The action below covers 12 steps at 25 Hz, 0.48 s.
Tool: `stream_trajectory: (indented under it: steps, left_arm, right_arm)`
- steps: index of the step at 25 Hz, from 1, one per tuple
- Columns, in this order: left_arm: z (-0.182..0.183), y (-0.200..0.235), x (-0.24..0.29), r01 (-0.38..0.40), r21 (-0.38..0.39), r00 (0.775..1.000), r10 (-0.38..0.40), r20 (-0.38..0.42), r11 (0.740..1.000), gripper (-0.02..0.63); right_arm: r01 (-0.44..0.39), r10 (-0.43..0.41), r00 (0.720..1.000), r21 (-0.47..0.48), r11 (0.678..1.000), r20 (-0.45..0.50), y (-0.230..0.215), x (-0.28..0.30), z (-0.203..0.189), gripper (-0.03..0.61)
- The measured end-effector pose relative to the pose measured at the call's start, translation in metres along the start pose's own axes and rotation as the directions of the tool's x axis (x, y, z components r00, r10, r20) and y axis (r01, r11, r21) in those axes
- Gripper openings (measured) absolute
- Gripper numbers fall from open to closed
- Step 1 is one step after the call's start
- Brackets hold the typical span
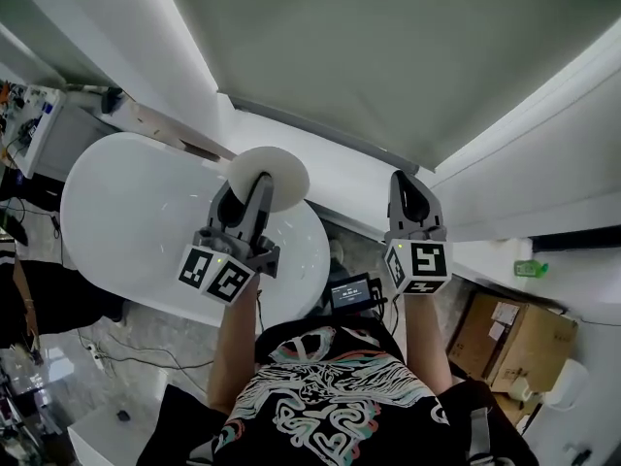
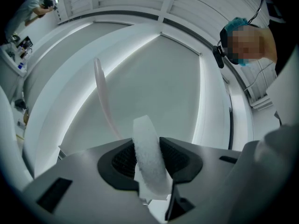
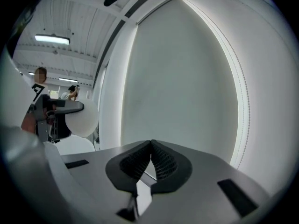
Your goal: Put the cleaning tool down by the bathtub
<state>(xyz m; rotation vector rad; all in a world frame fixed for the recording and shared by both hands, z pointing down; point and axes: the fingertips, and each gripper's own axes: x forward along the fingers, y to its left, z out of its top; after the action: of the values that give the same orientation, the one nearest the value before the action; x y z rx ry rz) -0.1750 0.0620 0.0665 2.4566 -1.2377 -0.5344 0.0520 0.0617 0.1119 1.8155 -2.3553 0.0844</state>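
On my far left sits the white oval bathtub (image 1: 116,212), its long side running across the lower left of the head view, with cluttered floor beyond its left end. Above the tub's right-hand rim I have the left gripper (image 1: 257,184) raised and pointing away from me. Its jaws are pinching the cleaning tool (image 1: 269,170), a round white pad that shows as a pale disc against the wall, just past the tub's far right edge. The tool is up in the air and touches neither tub nor floor.

In the left gripper view the hold is plain. A fuzzy white strap (image 2: 145,134) on the tool stands upright between the dark ribbed pads, which press it from both sides. The pad itself is seen edge-on as a thin curved sliver (image 2: 102,94) to the left of the strap. A person stands at that view's upper right.

Below and between my two hands, a small dark device with a lit screen (image 1: 351,290) lies on the floor by the tub's right end.

The right gripper (image 1: 408,179) is level with the left one and well apart from it. In its own view the jaws are pressed together with nothing between them (image 3: 151,146), and the tool (image 3: 82,118) shows off to its left.

Further right, a green bottle (image 1: 529,268) stands on a white ledge. A cardboard box (image 1: 514,336) sits on the floor in the lower right corner.
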Motion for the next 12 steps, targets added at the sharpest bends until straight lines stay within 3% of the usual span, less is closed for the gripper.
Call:
stream_trajectory:
  steps: [12]
  left_arm:
    - [-0.036, 0.033, 0.018, -0.035, -0.083, 0.999, 0.033, -0.033, 0.996, 0.146]
  right_arm:
    - [-0.037, 0.036, 0.998, -0.021, 0.999, -0.057, 0.001, 0.039, -0.024, 0.028]
